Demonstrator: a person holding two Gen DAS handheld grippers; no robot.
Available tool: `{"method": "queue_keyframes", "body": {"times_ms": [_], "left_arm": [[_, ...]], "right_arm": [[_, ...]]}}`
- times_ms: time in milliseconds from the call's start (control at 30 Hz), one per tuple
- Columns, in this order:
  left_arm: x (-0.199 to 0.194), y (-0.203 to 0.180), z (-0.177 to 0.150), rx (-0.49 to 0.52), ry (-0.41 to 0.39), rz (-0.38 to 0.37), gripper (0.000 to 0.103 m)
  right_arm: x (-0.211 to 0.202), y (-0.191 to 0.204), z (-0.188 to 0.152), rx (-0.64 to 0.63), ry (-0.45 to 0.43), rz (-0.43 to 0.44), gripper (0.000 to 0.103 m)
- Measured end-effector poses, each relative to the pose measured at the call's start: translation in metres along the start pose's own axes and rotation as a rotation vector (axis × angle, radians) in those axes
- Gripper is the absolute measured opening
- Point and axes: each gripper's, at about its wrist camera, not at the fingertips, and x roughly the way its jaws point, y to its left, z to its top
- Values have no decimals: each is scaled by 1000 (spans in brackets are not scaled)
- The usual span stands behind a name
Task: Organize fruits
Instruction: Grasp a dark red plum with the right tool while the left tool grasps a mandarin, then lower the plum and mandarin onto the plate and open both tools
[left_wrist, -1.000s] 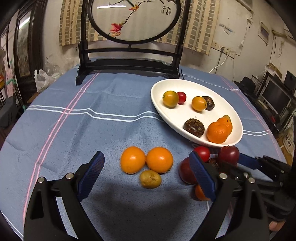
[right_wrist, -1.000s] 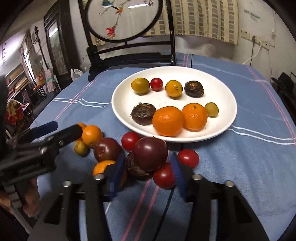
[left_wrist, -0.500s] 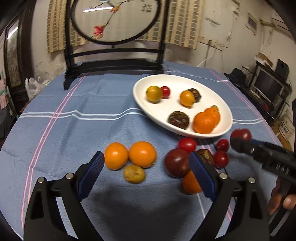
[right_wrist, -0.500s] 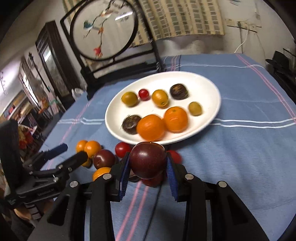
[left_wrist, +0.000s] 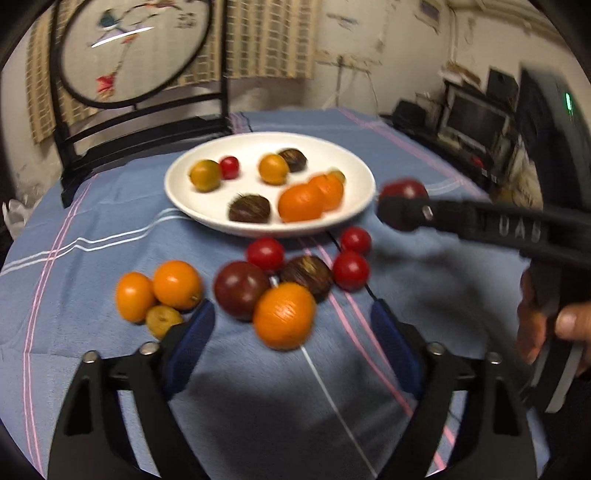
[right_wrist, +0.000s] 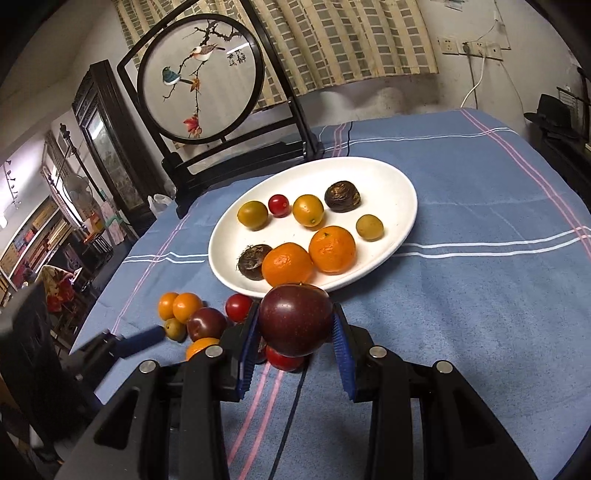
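Right gripper: blue pads clamped on a dark red round plum, lifted clear of the blue striped tablecloth, just off the 6 o'clock rim of the white oval plate.

On that plate: two orange mandarins, two dark brown rough-skinned fruits, three small yellow-green round fruits, one small red cherry tomato.

Left gripper: jaws have just been closing, not gripping anything yet. Loose orange mandarin just ahead, between the fingertips, pads not touching it; frame blurred.

Loose pile on the cloth, 6 o'clock of the plate in the left wrist view: second dark purple plum, brown rough fruit, three red cherry tomatoes. At 9 o'clock of the pile: two small orange fruits, one yellow-green fruit, touching each other.

Hand on the right gripper's handle at 3 o'clock in the left view.
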Motion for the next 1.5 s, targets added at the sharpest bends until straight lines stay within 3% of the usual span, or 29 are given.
{"method": "queue_keyframes", "body": {"times_ms": [133,233,467,533,833,1033,1200,1500], "left_arm": [[9,-10,-4,21,41,9,64],[10,-13,-5,35,40,57,55],[24,-13,-1,39,60,110,51],[24,-17,-2,60,53,148,41],[14,-8,0,29,48,136,40],[-15,1,12,12,-15,104,40],[-27,19,40,-20,-54,111,40],[-12,47,102,-95,-91,132,40]], "right_arm": [[-2,2,-1,-6,-1,3,38],[-3,4,-1,-14,0,9,38],[-1,12,-3,-42,16,19,38],[-1,12,-3,-46,17,19,38],[-2,12,-4,-46,15,12,38],[-10,13,-2,-37,-38,20,38],[-24,9,6,-9,-118,27,38],[-5,22,46,-91,-107,-18,38]]}}
